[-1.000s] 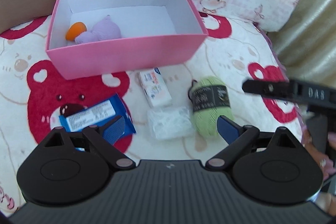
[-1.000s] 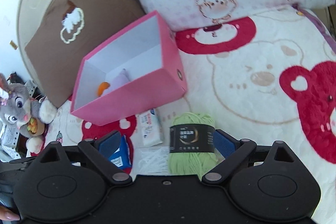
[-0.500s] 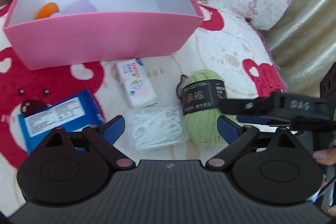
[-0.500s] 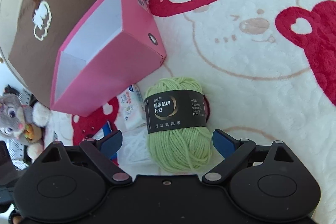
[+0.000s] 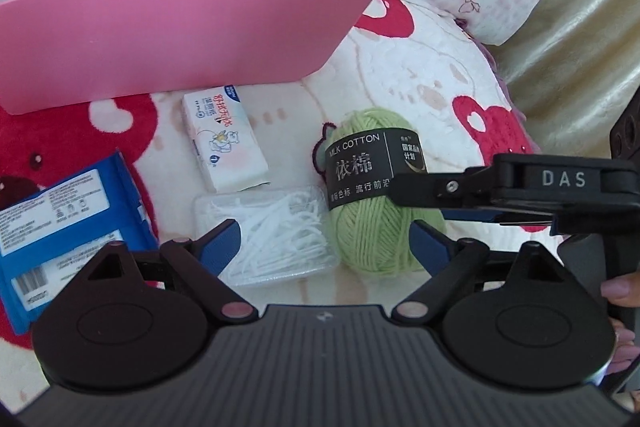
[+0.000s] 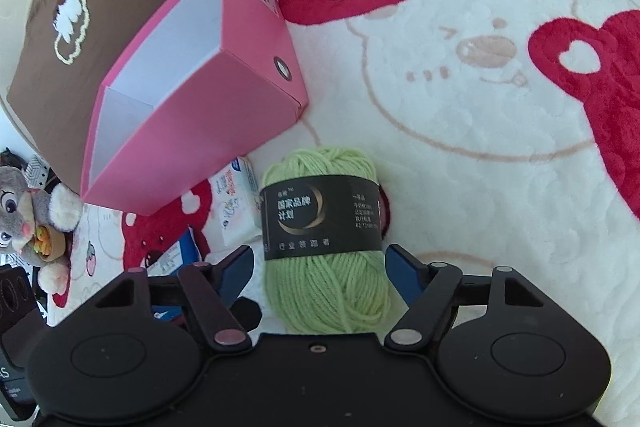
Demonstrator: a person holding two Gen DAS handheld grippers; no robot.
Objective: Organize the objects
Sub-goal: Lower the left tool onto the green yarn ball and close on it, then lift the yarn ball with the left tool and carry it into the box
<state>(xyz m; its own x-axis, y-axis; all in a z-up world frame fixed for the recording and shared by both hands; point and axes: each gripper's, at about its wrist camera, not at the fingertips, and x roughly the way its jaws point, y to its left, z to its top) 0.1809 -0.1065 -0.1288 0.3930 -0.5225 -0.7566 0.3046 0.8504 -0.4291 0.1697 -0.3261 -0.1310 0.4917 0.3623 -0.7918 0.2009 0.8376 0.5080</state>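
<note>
Yarn ball (image 6: 326,239): lies on the blanket (image 6: 480,115), just beside the pink box (image 6: 208,115).
Handling: judged soft, light, compressible; best taken across the banded middle.
Right gripper (image 6: 320,267): fingers closing around it, not yet pressing.
Left gripper (image 5: 326,241): fingers apart, closing around the bag of white picks (image 5: 276,235).

Both tools angled down: left tool (image 5: 324,241) & right tool (image 6: 318,263) closing.

Black gripper (image 5: 324,243) bodies — blue fingers (image 5: 222,245), "DAS" lettering.
</note>
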